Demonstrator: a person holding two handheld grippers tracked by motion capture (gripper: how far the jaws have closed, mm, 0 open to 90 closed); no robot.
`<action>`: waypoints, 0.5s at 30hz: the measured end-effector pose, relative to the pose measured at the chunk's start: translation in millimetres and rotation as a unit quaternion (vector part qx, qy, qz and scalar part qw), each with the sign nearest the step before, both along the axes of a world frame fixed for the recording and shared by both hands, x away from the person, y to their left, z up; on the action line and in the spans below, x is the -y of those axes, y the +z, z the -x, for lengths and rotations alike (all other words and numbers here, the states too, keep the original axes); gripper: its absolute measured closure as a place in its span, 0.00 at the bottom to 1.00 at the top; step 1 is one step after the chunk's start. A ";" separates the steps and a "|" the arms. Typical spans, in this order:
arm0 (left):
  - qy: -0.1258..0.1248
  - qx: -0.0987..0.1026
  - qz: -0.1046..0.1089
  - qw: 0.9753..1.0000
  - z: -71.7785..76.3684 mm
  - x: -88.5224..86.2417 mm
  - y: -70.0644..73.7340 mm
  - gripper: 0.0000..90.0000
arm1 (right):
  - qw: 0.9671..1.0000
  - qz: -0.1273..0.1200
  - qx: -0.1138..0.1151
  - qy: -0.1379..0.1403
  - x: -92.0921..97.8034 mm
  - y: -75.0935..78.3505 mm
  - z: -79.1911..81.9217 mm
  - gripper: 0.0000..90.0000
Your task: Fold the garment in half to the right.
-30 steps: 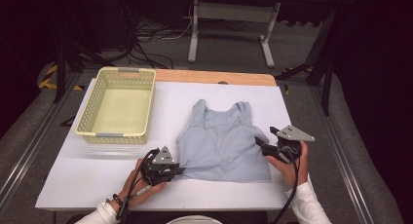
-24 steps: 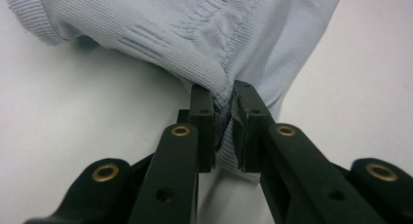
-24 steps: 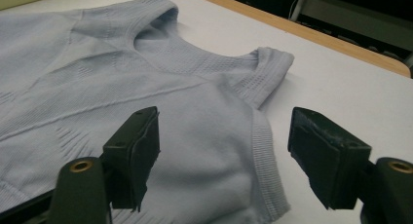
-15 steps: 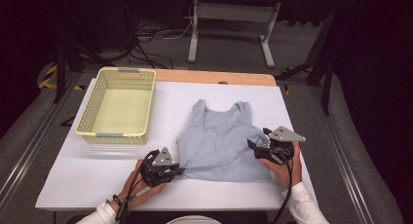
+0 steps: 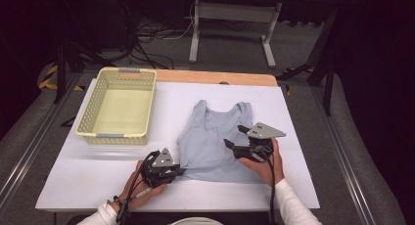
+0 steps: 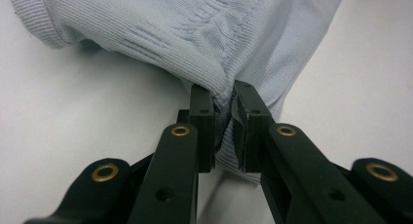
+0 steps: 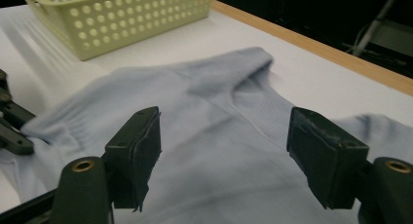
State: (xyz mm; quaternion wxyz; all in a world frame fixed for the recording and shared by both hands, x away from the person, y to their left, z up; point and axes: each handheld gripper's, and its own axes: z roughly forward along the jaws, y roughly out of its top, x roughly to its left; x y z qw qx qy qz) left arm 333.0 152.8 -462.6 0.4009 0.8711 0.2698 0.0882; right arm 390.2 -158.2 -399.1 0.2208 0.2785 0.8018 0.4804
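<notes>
the pale blue ribbed knit tank top (image 5: 215, 142) lies flat and face up on the white counter (image 5: 98, 181), neck toward the far edge, hem toward the person, just right of the pale yellow perforated plastic basket (image 5: 119, 105), which stands empty and apart from the cloth. the work looks barely begun: the garment is spread out with no fold in it and nothing has gone into the basket, so folding or gathering it, and perhaps moving it to the basket, seems to be left. the left gripper (image 5: 177, 172) is clamped on the near left corner of the hem; in the left gripper view its black jaws pinch a small ridge of fabric (image 6: 225, 95) between them, and the knit puckers into fine wrinkles running away from the bite. the right gripper (image 5: 234, 137) hovers over the right half of the top with its jaws wide apart, gripping nothing; in the right gripper view the two padded black fingers (image 7: 141, 156) frame the chest and the neckline (image 7: 253, 58) with cloth visible between them. the fabric reads as soft, thin and stretchy, with fine vertical ribs and a thicker ribbed band at the armhole and hem, so it should drape and bunch rather than hold shape. the basket is rigid, with rows of round holes and a rolled rim. the counter surface is smooth and matt, edged in light wood (image 5: 215, 78) at the far side.
</notes>
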 end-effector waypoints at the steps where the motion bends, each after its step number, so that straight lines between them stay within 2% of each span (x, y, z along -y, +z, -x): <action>1: -0.001 0.001 -0.002 1.000 -0.3 -0.4 0.1 0.90 | 1.000 -0.001 -0.002 0.009 -8.9 0.6 -1.2 0.34; 8: 0.000 0.002 0.001 1.000 0.2 -0.6 -0.3 0.90 | 0.997 0.022 -0.035 0.071 -76.6 -6.8 -14.8 0.39; 10: -0.001 0.004 0.000 1.000 0.6 -0.2 -0.5 0.90 | 0.994 0.040 -0.056 0.087 -94.5 -12.4 -19.2 0.41; 15: -0.001 0.006 -0.001 1.000 1.1 -0.2 -0.7 0.90 | 0.989 0.077 -0.064 0.111 -129.1 -21.0 -26.0 0.42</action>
